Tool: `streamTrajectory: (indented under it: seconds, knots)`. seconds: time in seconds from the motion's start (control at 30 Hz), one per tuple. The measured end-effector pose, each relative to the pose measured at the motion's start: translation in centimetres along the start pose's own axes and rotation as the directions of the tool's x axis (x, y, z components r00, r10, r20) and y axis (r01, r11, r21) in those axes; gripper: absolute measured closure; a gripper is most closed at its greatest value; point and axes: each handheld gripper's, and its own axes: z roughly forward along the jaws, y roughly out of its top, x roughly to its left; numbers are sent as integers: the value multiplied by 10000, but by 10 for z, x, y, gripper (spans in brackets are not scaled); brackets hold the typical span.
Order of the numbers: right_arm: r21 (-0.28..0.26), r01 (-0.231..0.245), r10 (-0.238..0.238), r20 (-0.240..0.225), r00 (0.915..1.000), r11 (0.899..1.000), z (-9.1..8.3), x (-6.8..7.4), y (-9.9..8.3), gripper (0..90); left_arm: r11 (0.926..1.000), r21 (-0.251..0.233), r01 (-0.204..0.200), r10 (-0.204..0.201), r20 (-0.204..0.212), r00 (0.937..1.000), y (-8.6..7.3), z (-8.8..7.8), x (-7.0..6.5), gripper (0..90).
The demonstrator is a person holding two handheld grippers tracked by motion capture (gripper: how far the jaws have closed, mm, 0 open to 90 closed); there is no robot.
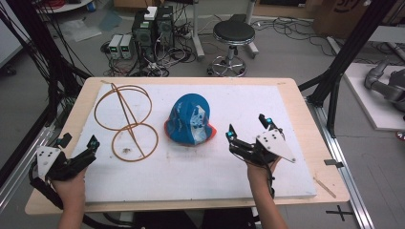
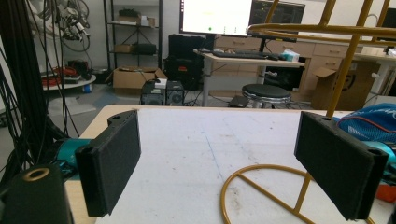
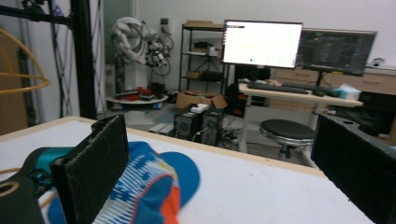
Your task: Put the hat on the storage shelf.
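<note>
White tabletop (image 1: 200, 176) | both tongs released: left gripper (image 1: 79, 155), right gripper (image 1: 248, 133) | risk: cap (image 1: 189, 119) slips from grip, or wire stand (image 1: 126, 121) tips if bumped

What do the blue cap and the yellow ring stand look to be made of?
Blue cap: soft fabric, matte; it slumps and shows a printed white pattern with orange trim. Ring stand: thin metal wire, probably, with glossy yellow-gold paint; its rods hold rigid, even hoops.

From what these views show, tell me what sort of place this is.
Probably a robotics lab or workshop: a robot arm stands at the back, desktop computers with tangled cables sit on the floor, and monitors stand on a desk.
</note>
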Motion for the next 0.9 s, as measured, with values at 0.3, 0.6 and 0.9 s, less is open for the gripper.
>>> streamTrajectory:
  seconds: [0.3,0.6,0.9]
  knots:
    - [319,-412,432,-642,9970,9986,32,40,3,49,10000,39,12,-12,-34,10000,0,0,2,150]
    - [702,-337,407,-1008,9941,9970,55,68,2,50,10000,44,45,-45,-19,10000,0,1,1,150]
    - [1159,-238,392,-1322,9904,9930,78,93,-3,50,9999,76,99,-99,-96,9999,0,0,3,150]
